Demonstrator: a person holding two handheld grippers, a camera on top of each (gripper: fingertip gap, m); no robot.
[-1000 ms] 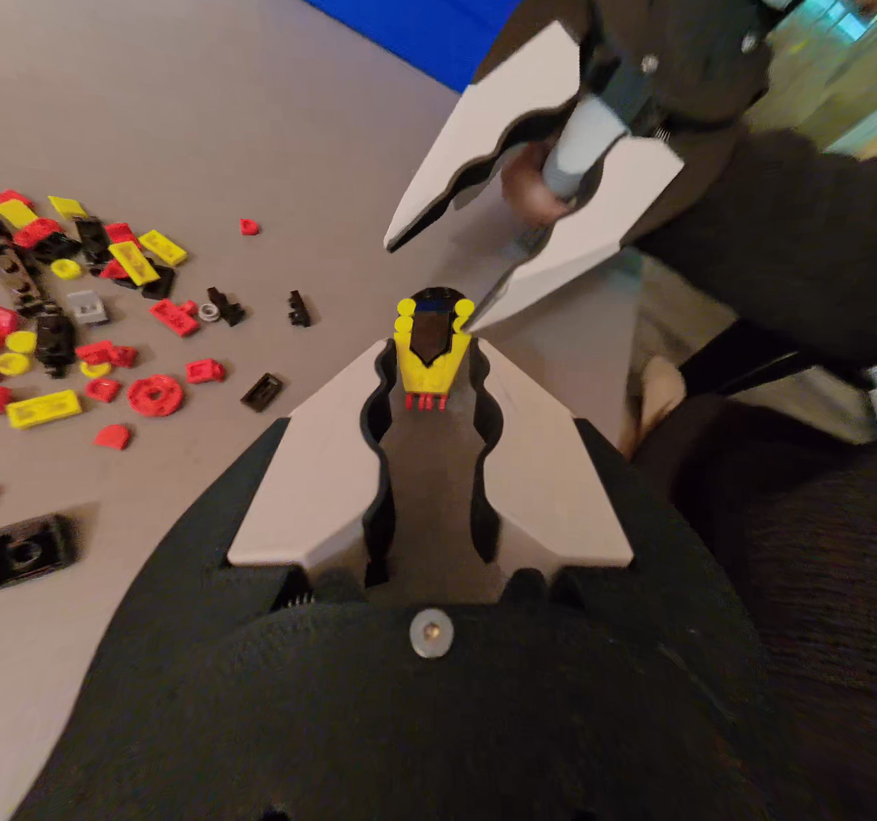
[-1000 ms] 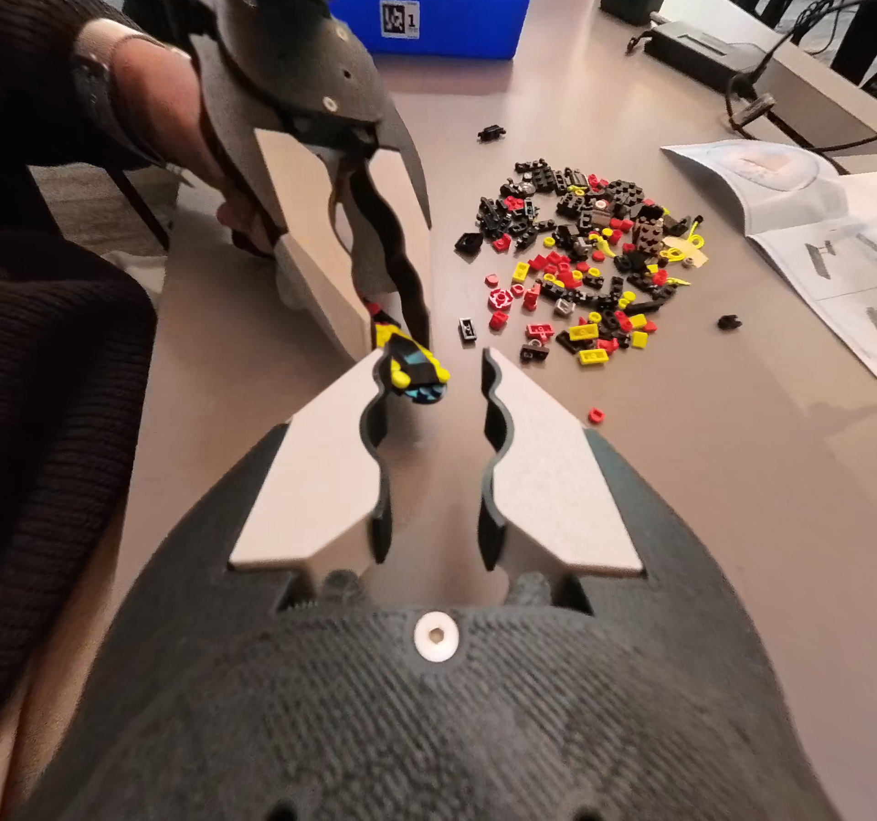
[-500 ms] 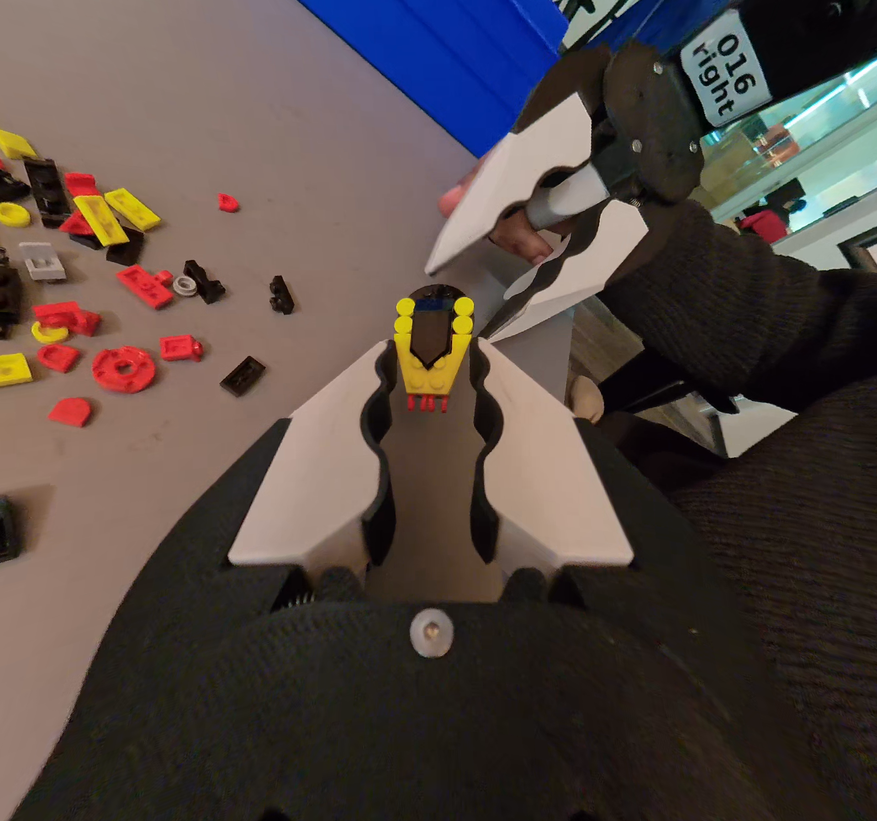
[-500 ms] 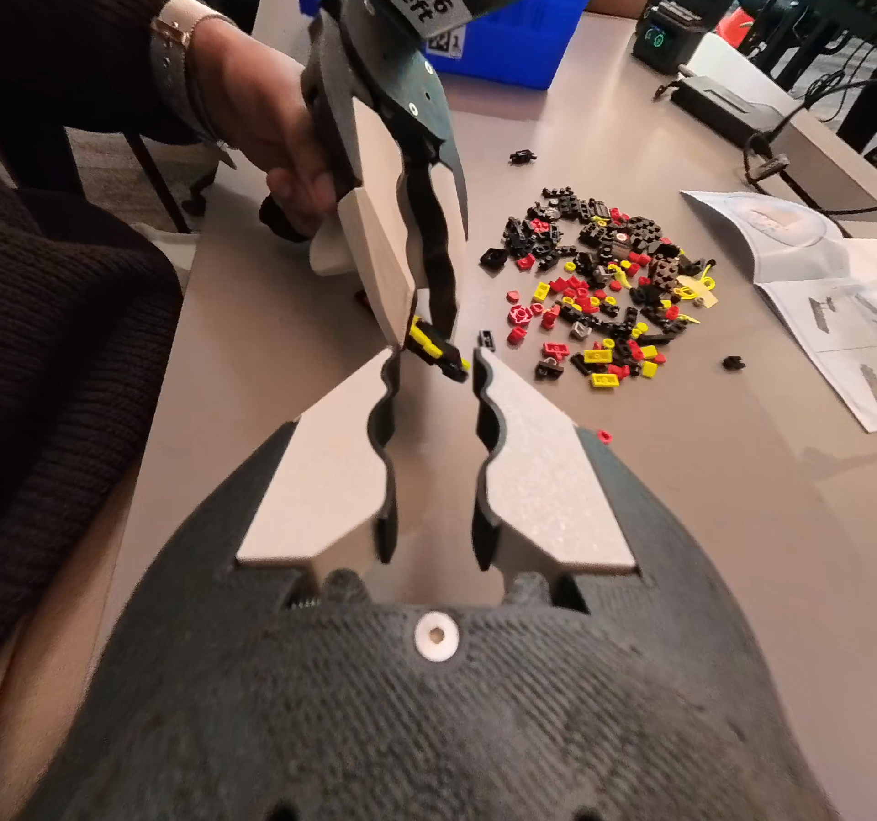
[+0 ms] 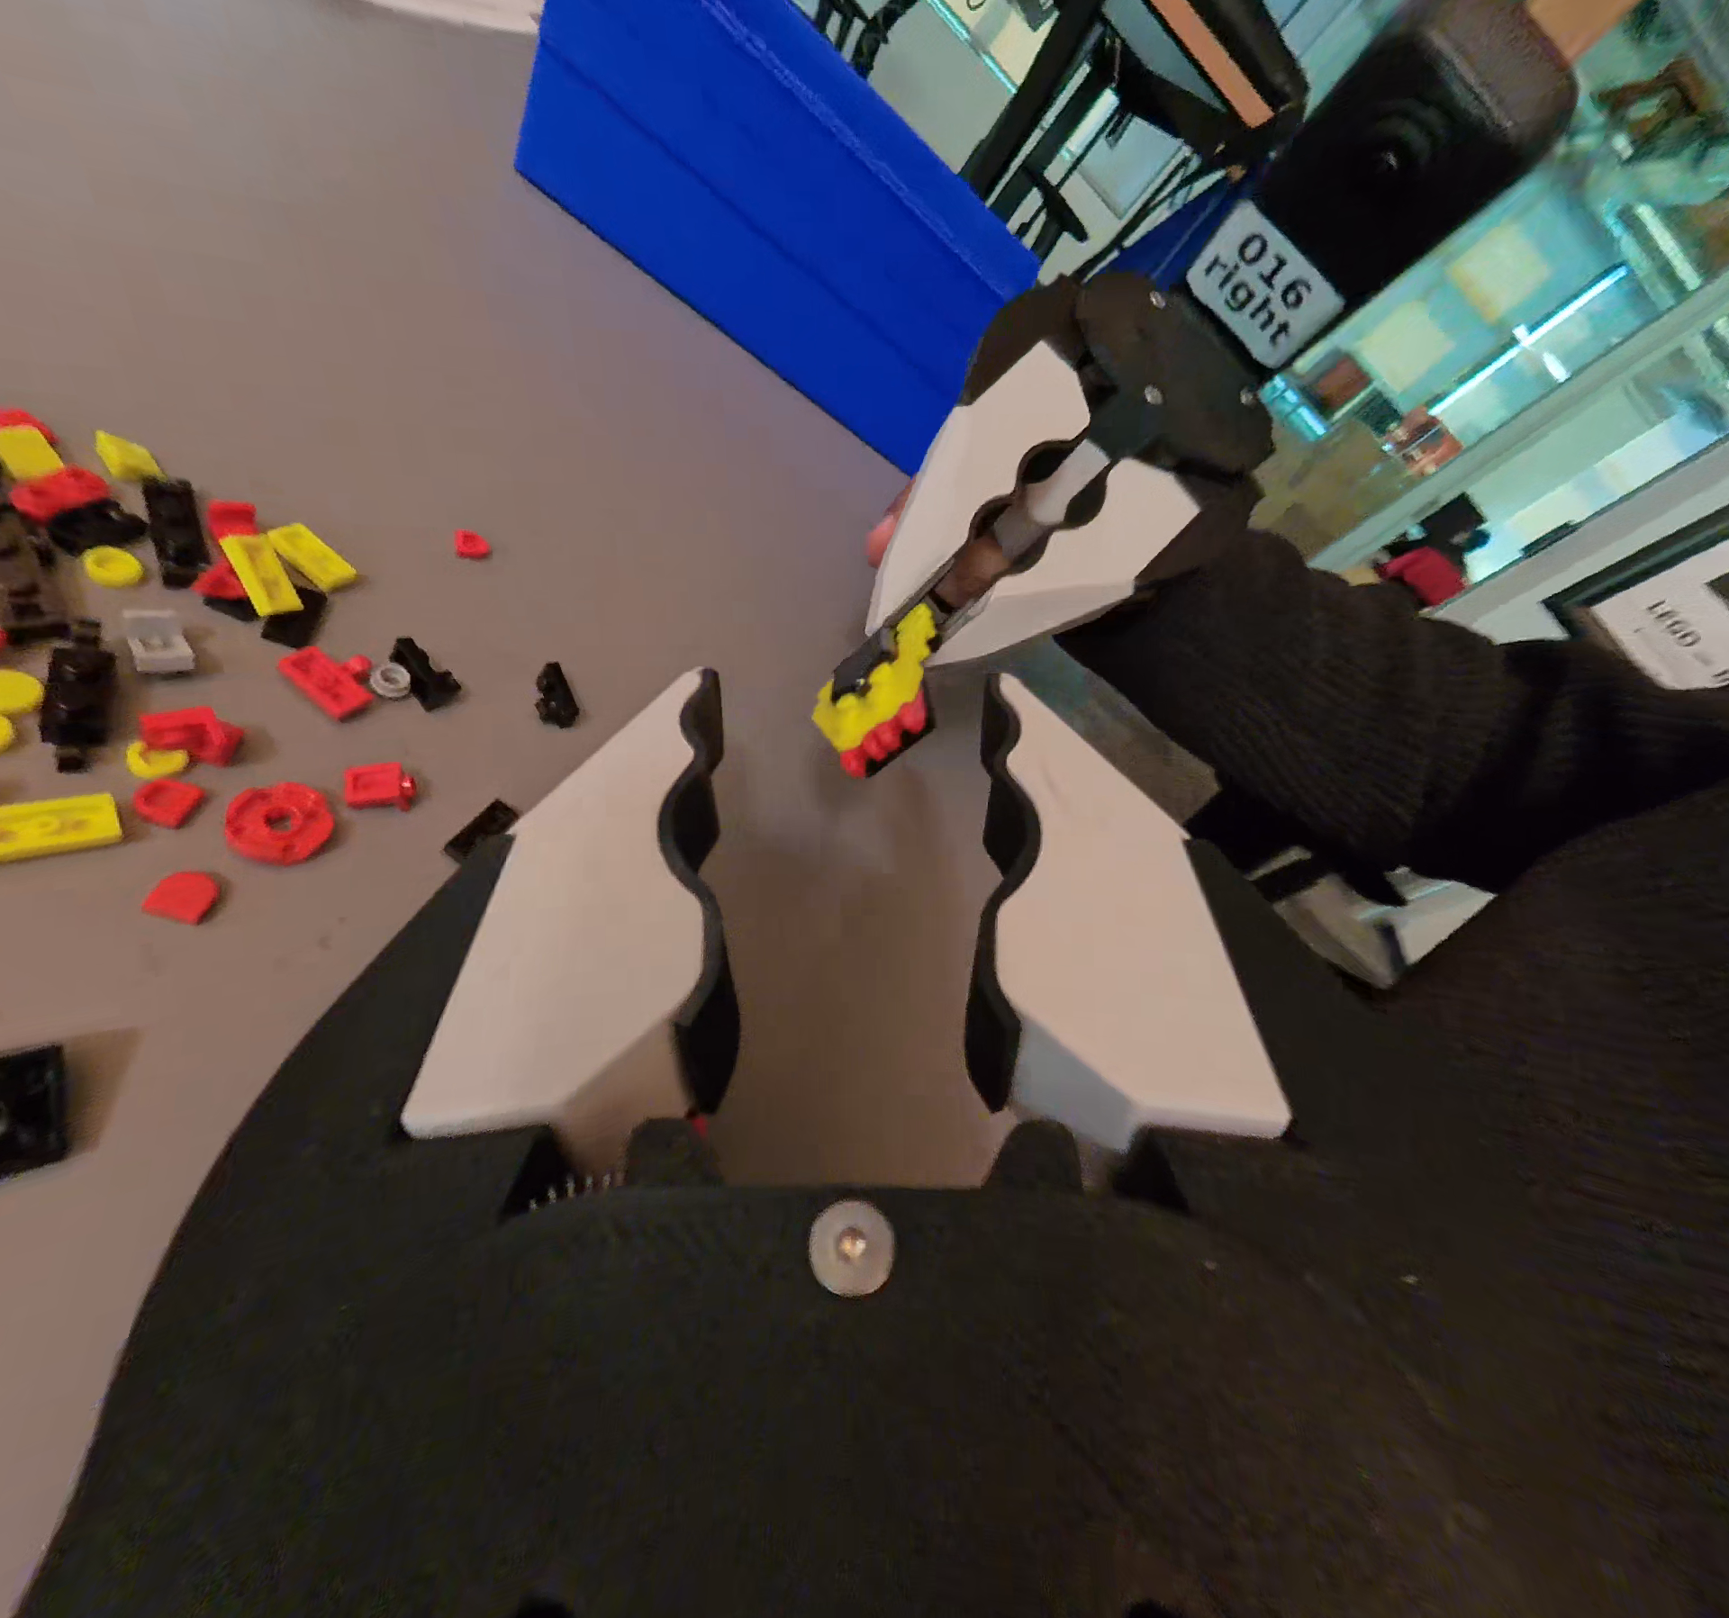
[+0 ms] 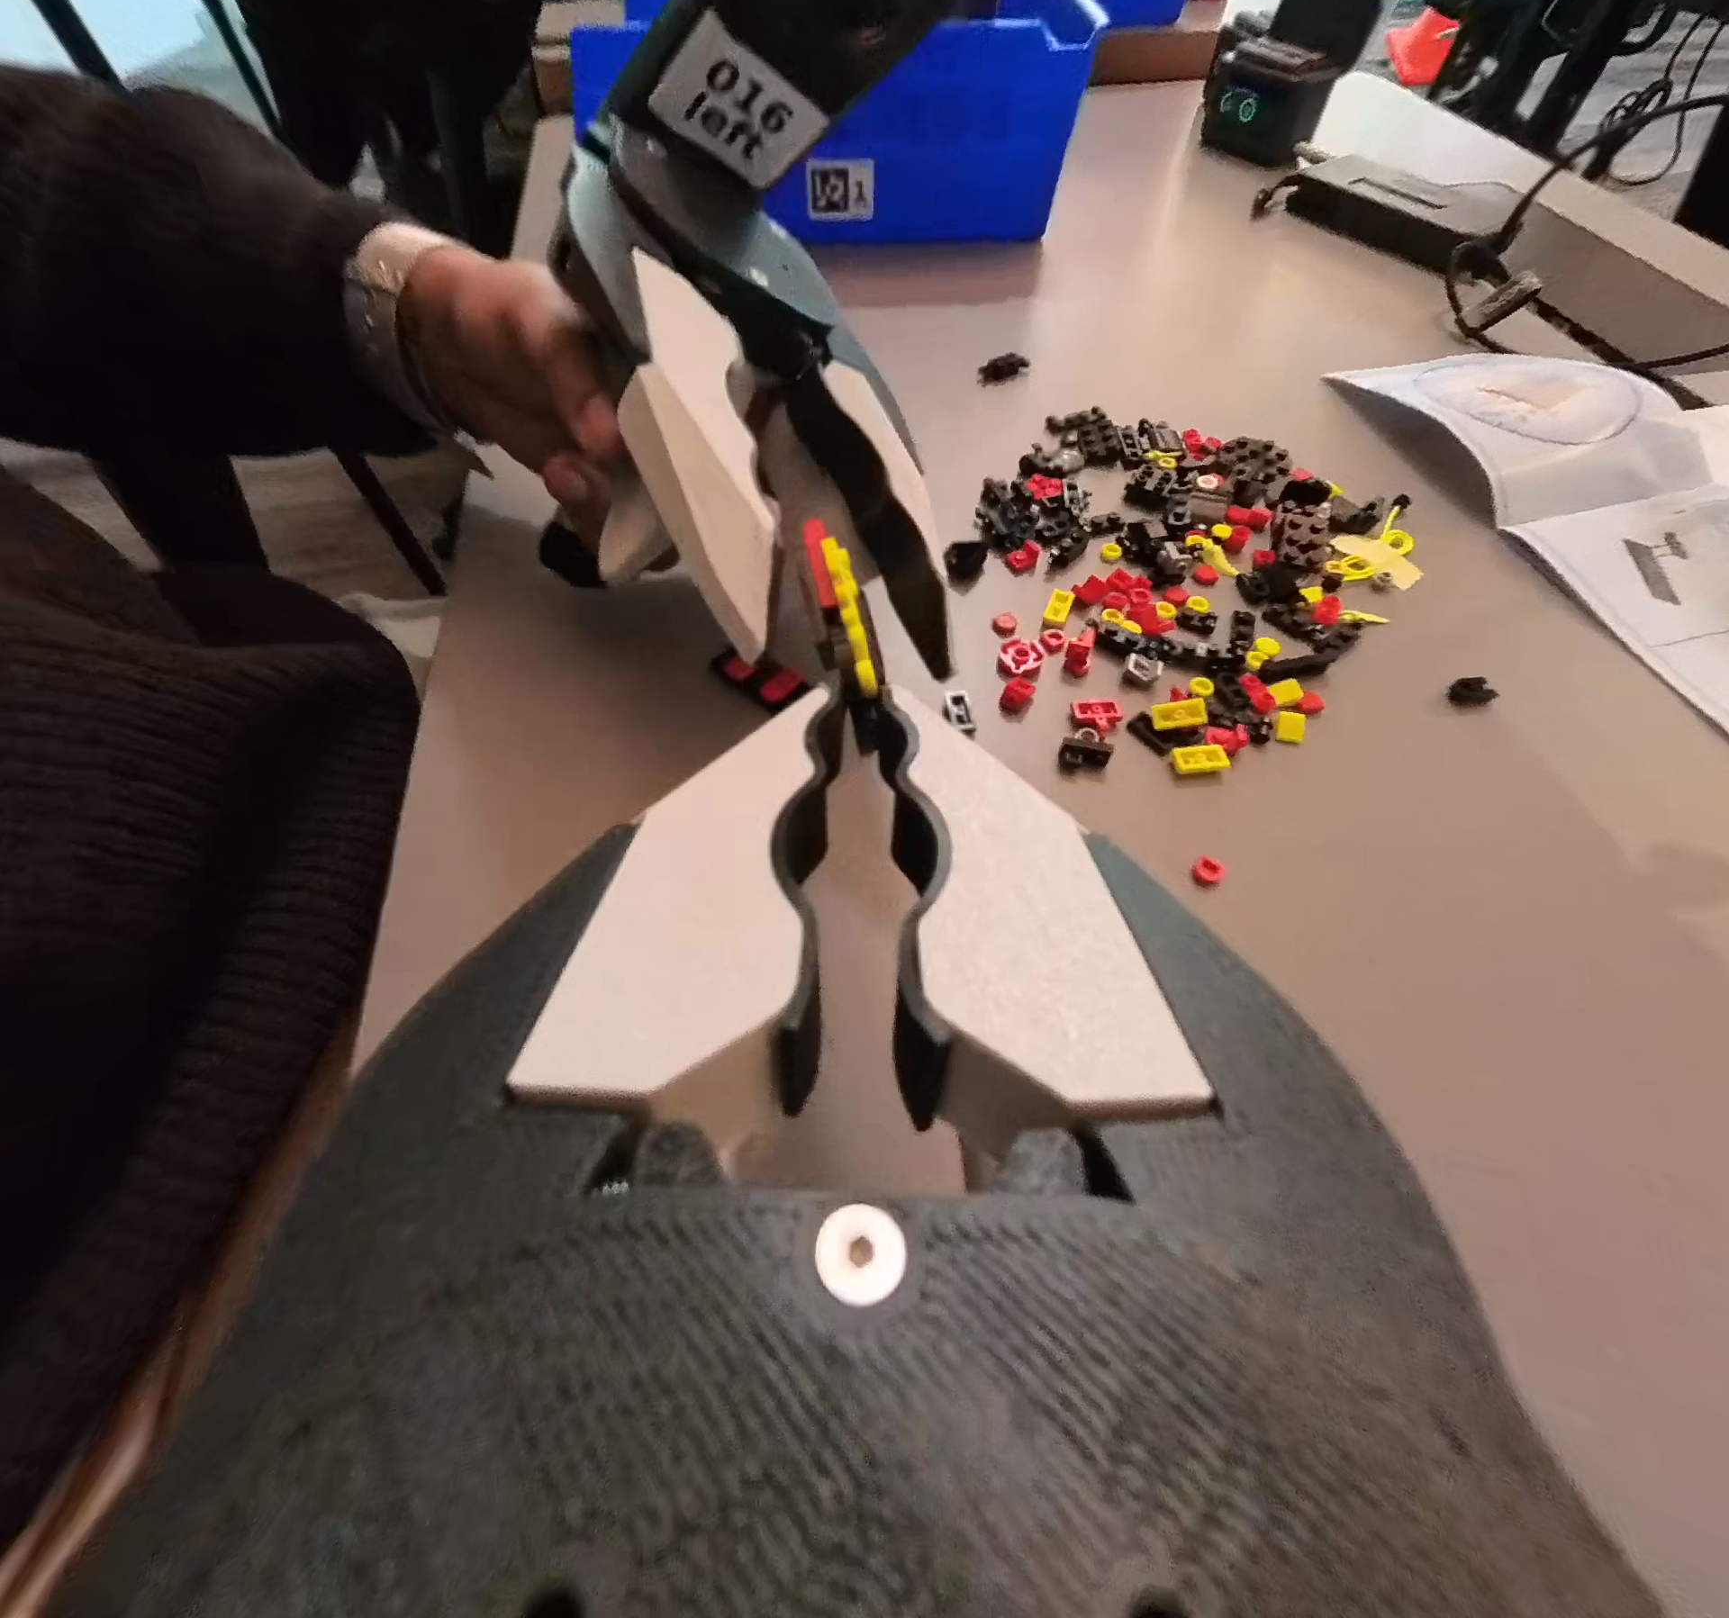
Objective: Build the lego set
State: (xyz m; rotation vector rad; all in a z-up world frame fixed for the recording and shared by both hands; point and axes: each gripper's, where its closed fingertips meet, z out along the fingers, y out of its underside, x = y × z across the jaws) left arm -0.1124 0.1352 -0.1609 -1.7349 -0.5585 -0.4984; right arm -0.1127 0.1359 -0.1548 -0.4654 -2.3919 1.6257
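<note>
While your right gripper (image 6: 856, 717) pinches the small yellow, red and black lego assembly (image 6: 842, 610) at its very fingertips, your left gripper (image 5: 849, 712) stands with its pale fingers spread wide and nothing between them. In the left wrist view the part-built model (image 5: 875, 703) hangs in the air at about 12 o'clock from your left fingertips, in the gap between them but touching neither, gripped by its black end in the nearly closed tips of the right gripper (image 5: 903, 628), which comes in from 1 o'clock. In the right wrist view the model stands up on edge out of your right fingertips, and the left gripper (image 6: 856, 628) points down over it from 11 o'clock, one finger on each side of it.

The grey tabletop (image 5: 309, 282) carries the loose pile of red, yellow and black lego pieces (image 6: 1207, 591), at 2 o'clock from your right fingertips and well apart from them. A single small red piece (image 6: 1207, 870) lies alone nearer, at about 3 o'clock. In the left wrist view the spread of pieces (image 5: 168, 638) lies off at 9 o'clock. A blue plastic bin (image 6: 936, 132) sits at the far edge at 12 o'clock, and a white printed instruction booklet (image 6: 1572, 488) lies open at the right side beyond the pile. Your hand (image 6: 505, 376) in its dark knitted sleeve holds the left gripper's handle.
</note>
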